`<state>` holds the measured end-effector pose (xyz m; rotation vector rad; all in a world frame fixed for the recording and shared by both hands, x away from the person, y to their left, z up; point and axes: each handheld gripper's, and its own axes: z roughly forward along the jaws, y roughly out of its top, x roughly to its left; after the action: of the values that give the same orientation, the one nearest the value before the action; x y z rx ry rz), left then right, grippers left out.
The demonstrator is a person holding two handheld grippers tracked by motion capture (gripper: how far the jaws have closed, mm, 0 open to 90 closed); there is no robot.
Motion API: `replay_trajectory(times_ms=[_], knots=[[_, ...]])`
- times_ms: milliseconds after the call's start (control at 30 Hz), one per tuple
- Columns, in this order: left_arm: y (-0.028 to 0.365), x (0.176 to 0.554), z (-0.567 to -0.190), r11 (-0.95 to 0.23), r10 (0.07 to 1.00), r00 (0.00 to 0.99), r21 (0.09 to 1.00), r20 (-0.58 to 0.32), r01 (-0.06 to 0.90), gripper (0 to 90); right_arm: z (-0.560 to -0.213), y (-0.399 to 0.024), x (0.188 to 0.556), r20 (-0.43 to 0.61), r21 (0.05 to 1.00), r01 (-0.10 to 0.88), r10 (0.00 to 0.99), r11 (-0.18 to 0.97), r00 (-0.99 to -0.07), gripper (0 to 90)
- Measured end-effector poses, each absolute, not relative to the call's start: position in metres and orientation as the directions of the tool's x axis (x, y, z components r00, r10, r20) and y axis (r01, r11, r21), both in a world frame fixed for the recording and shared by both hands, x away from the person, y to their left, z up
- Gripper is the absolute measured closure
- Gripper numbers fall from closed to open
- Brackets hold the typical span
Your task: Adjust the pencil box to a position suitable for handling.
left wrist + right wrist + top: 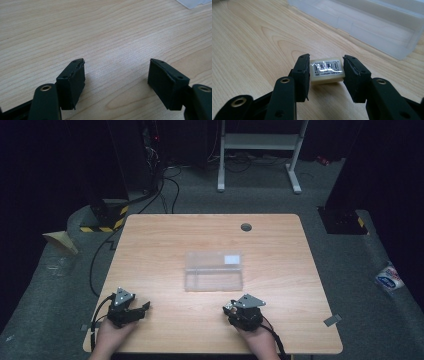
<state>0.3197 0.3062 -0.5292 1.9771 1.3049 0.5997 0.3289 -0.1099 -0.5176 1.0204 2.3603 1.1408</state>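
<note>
A small cream eraser [326, 70] with a barcode label under shiny wrap lies on the wooden table [165, 245], near its front edge. My right gripper [325, 72] has both pads against the eraser's sides and is shut on it. In the high view this gripper [230, 309] sits at the front right, with the eraser [228, 306] a pale speck at its tips. At the front left, my left gripper [145, 308] rests low over bare wood. Its jaws [116, 71] stand wide open with nothing between them.
A clear plastic box [214, 270] with a white label lies at the table's middle, just beyond the right gripper; its near wall [374, 32] is close ahead. A dark cable hole [246, 227] sits near the far edge. Cables and a white frame stand on the floor behind.
</note>
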Motion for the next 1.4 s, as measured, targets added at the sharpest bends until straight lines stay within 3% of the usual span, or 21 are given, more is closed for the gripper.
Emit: replay_trajectory(times_ms=[1400], knots=[[0.305, 0.321, -0.529, -0.280, 0.908, 0.418, 0.746, 0.003, 0.604, 27.4, -0.472, -0.045, 0.389, 0.015, 0.826, 0.424, 0.738, 0.371, -0.675, 57.4]])
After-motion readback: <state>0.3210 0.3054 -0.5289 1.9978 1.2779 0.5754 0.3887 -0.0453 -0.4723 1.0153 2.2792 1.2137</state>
